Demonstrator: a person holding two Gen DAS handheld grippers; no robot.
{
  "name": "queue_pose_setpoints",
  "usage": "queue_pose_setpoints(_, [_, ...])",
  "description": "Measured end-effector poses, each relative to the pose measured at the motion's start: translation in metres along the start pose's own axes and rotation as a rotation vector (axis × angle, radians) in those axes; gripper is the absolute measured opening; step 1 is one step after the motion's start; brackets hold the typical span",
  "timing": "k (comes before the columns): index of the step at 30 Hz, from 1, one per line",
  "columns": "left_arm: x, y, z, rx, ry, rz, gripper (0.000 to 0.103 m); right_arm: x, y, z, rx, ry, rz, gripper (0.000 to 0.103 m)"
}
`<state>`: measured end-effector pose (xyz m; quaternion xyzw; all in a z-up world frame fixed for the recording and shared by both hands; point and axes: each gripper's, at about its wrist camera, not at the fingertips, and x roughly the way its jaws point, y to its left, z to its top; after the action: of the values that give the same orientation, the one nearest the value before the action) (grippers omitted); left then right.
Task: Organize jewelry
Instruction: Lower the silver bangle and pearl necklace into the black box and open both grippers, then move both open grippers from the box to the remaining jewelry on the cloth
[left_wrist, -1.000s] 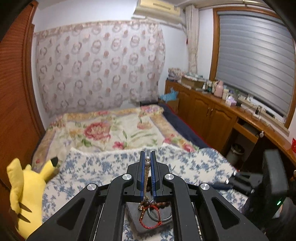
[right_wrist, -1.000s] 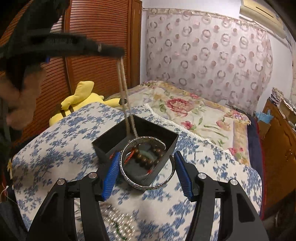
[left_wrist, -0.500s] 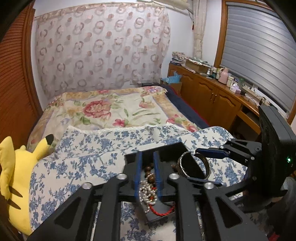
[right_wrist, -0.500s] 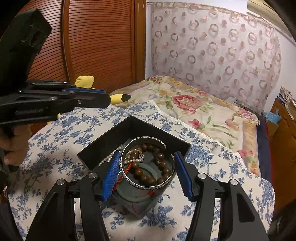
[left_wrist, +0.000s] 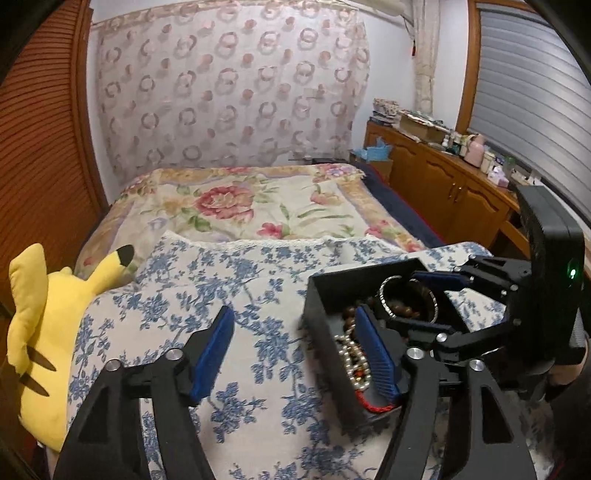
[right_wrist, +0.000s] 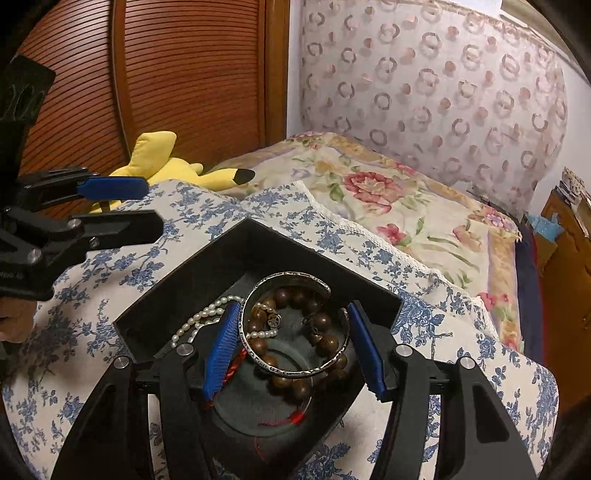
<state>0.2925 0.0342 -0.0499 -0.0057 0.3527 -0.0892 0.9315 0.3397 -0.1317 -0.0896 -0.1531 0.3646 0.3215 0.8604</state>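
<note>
Blue-flowered bedding (left_wrist: 258, 332) covers the near end of a bed and carries everything. At its left edge lies a yellow plush toy (left_wrist: 40, 332). Right of that, the left gripper (left_wrist: 295, 350) hangs over the cloth beside the black jewelry box (right_wrist: 207, 273), its jaws opening with nothing between them. A pearl strand (right_wrist: 207, 314) lies in the box's left corner. Farther right, the right gripper (right_wrist: 293, 347) holds a silver bangle (right_wrist: 295, 325) over wooden beads (right_wrist: 321, 321), seemingly to lower it in.
</note>
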Motion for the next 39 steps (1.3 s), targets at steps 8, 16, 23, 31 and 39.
queue_pose_setpoints(8, [-0.005,0.006,-0.009,-0.004,-0.012,0.010,0.085,0.003,0.001,0.001,0.003,0.002,-0.022,0.062])
queue_pose_setpoints(16, [-0.011,0.006,-0.017,-0.006,-0.004,0.014,0.088,-0.018,-0.005,0.000,0.026,-0.036,-0.032,0.063])
queue_pose_setpoints(23, [-0.033,-0.003,-0.044,-0.006,0.011,-0.015,0.088,-0.076,-0.002,-0.034,0.086,-0.094,-0.039,0.063])
queue_pose_setpoints(31, [-0.053,-0.028,-0.094,0.010,0.072,-0.077,0.088,-0.117,0.010,-0.093,0.146,-0.072,-0.040,0.063])
queue_pose_setpoints(39, [-0.064,-0.053,-0.127,0.046,0.119,-0.126,0.088,-0.126,0.022,-0.141,0.168,-0.008,-0.062,0.063])
